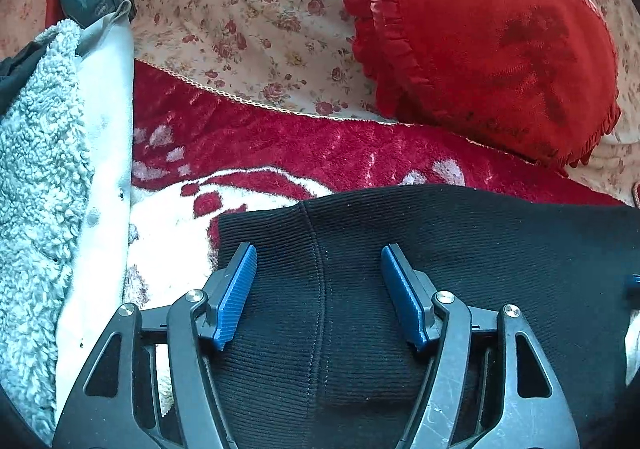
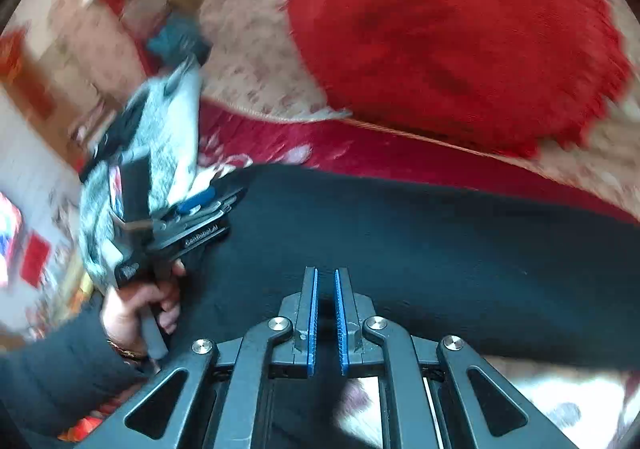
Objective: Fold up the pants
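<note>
The black ribbed pants (image 1: 460, 249) lie flat on a red and white fleece blanket (image 1: 248, 145). My left gripper (image 1: 319, 261) is open, its blue pads spread wide just above the pants near their left end, holding nothing. In the right wrist view the pants (image 2: 440, 233) stretch across the middle. My right gripper (image 2: 326, 281) has its blue pads close together with a narrow gap, over the near edge of the pants; nothing shows between them. The left gripper (image 2: 200, 205) also shows there, held in a hand at the pants' left end. That view is blurred.
A red frilled cushion (image 1: 492, 45) rests on a floral sheet (image 1: 248, 21) behind the pants. A pale fleecy garment (image 1: 44, 177) is piled at the left. The cushion (image 2: 452, 37) also shows in the right wrist view.
</note>
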Motion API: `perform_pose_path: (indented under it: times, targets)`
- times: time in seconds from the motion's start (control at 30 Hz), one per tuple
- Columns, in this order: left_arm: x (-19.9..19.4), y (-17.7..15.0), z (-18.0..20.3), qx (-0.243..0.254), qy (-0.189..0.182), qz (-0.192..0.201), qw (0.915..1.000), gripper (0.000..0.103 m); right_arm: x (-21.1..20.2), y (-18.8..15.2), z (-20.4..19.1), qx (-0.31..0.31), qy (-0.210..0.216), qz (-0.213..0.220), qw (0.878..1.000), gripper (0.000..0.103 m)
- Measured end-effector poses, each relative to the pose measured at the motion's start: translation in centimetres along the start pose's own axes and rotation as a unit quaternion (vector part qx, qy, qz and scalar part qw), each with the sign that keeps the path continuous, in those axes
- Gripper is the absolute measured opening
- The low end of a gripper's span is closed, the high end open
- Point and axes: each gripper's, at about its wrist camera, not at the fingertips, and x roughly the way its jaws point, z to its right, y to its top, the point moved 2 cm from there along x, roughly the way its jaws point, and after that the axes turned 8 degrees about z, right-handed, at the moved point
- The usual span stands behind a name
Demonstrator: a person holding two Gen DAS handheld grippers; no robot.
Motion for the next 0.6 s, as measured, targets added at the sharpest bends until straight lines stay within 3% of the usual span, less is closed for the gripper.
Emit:
perform_pose_path:
  times: [0.1, 0.23, 0.3, 0.37, 0.43, 0.53, 0.6]
  targets:
    - [0.0, 0.0, 0.0, -0.003, -0.002, 0.001, 1.0, 0.066, 0.3, -0.7, 6.7, 0.1, -0.059, -0.029, 0.993, 0.0]
    - [0.0, 0.0, 0.0, -0.005, -0.003, 0.001, 1.0, 0.066, -5.2, -3.1, 13.6, 0.163, -0.068, 0.02, 0.984, 0.0]
    - [0.0, 0.0, 0.0, -0.006, -0.003, 0.0, 1.0, 0.066, -8.4, -4.2, 17.0, 0.211, -0.068, 0.045, 0.974, 0.0]
    - [0.0, 0.0, 0.0, -0.005, -0.002, 0.001, 1.0, 0.066, -11.1, -4.9, 20.3, 0.237, -0.11, 0.057, 0.964, 0.0]
    - [0.0, 0.0, 0.0, -0.006, -0.002, 0.001, 1.0, 0.066, -13.8, -5.6, 22.3, 0.275, -0.117, 0.073, 0.951, 0.0]
    - [0.0, 0.1, 0.0, -0.005, -0.002, 0.001, 1.0, 0.066, -17.0, -5.6, 25.2, 0.312, -0.201, 0.092, 0.924, 0.003]
    - [0.0, 0.1, 0.0, -0.005, -0.001, 0.001, 1.0, 0.066, -18.4, -4.1, 25.8, 0.305, -0.21, 0.117, 0.921, 0.003]
